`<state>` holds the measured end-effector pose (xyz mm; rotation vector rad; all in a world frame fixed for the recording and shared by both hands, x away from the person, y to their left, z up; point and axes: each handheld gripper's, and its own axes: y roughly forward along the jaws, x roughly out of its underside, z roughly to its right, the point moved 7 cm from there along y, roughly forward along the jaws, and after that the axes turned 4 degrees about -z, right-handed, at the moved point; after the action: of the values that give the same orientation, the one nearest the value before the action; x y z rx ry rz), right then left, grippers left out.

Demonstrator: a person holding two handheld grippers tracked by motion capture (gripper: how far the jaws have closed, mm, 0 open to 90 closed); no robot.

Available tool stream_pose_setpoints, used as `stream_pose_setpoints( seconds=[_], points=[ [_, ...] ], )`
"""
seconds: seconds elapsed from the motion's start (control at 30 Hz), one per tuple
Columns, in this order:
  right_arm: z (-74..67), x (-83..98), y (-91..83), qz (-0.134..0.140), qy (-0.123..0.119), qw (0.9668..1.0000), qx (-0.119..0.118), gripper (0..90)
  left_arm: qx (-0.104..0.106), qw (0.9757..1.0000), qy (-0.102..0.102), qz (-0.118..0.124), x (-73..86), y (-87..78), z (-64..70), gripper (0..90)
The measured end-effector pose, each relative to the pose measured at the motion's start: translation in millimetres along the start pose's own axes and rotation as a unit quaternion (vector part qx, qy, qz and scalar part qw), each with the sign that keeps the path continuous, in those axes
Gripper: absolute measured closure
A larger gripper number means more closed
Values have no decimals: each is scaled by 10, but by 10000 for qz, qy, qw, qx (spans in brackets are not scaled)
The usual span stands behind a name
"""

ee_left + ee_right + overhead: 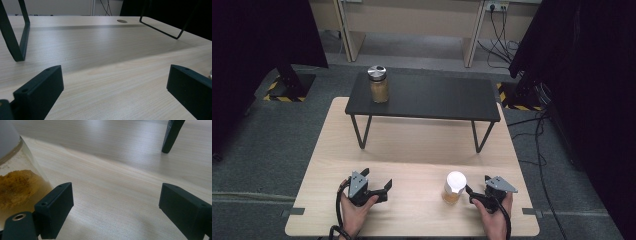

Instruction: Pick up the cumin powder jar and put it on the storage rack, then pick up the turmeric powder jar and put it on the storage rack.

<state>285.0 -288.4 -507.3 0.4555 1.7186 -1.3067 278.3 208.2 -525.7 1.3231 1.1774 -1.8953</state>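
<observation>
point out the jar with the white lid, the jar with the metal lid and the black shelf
jar with the white lid (454, 186), high view, on its white lid
jar with the metal lid (378, 83), high view, on its glass body just under the lid
black shelf (437, 96), high view, on a bare part of its top

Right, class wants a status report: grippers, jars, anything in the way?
Left gripper open, empty. Right gripper open beside white-lidded jar, not gripping. Silver-lidded jar on black shelf. Nothing obstructing.

High view: above near edge, looking forward-down over whole wooden table (412, 150). Gripper views: low, close to tabletop, facing far side. All share tabletop, black shelf legs (17, 37).
</observation>
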Motion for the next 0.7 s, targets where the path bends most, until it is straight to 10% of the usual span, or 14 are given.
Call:
stream_pose_setpoints(
  seconds=[0.47, 0.7],
  points=[
    [88, 15, -1, 125, -11, 9995, -302, 107, -18, 10000, 60, -10, -1, -3, 11, 0],
    [305, 67, -30, 307, -249, 9921, -1188, 65, -24, 10000, 53, 2, 2, -6, 11, 0]
  ],
)
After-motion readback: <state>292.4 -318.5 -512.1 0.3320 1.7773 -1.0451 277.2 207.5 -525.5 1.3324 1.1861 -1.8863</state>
